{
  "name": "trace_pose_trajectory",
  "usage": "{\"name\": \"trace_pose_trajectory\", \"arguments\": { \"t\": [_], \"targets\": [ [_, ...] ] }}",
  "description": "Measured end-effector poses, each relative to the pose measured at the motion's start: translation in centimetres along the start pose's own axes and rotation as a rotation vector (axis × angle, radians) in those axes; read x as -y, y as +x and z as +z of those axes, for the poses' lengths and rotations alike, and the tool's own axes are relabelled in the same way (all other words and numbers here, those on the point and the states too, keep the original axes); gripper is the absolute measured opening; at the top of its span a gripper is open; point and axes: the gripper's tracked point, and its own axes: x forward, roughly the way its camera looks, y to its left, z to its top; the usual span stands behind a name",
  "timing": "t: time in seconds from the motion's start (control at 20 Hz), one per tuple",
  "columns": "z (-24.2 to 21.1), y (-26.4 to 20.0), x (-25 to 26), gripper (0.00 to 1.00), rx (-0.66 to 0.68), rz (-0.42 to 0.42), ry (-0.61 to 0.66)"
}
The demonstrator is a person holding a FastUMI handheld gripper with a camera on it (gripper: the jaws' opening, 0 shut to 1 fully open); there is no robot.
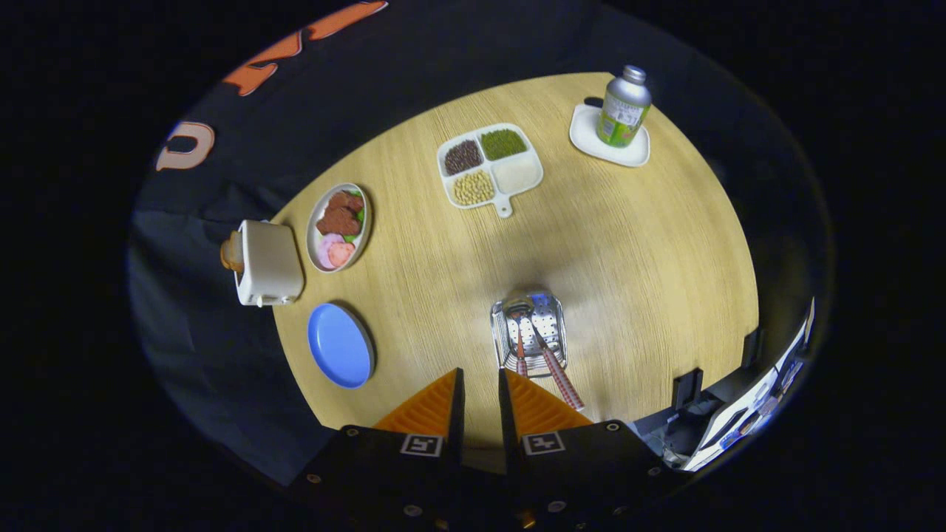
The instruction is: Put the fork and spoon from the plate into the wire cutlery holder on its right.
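Probably a staged booth: black cloth wall (pixel 222 310), wooden table (pixel 628 244).

A round wooden table (pixel 628 251) sits in the middle of a dark booth. Its top is light yellow-brown with thin lines running through the wood. Bright light falls on the middle of the table, and the far edge looks a bit dimmer. A black cloth wall (pixel 414 66) hangs behind the table on the far side and goes around to the left. The cloth has soft folds low down on the left. On the near right, past the table's edge, there are some dark stands and pale things (pixel 746 414), too small to tell apart.
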Motion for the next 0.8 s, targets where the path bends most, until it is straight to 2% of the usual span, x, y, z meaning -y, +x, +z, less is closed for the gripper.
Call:
{"name": "trace_pose_trajectory", "arguments": {
  "t": [0.1, 0.25, 0.35, 0.65, 0.8],
  "targets": [
    [1.7, -1.8, -1.3, 0.4, 0.121, 0.038, -0.042],
    [3.8, -4.1, -2.7, 0.69, 0.301, 0.07, -0.089],
    [5.5, -5.8, -2.8, 0.79, 0.434, 0.063, -0.123],
    [9.7, -12.8, -3.6, 0.92, 0.81, 0.046, -0.183],
    [11.2, -16.0, -4.1, 0.93, 0.98, 0.022, -0.213]
  ]
}}
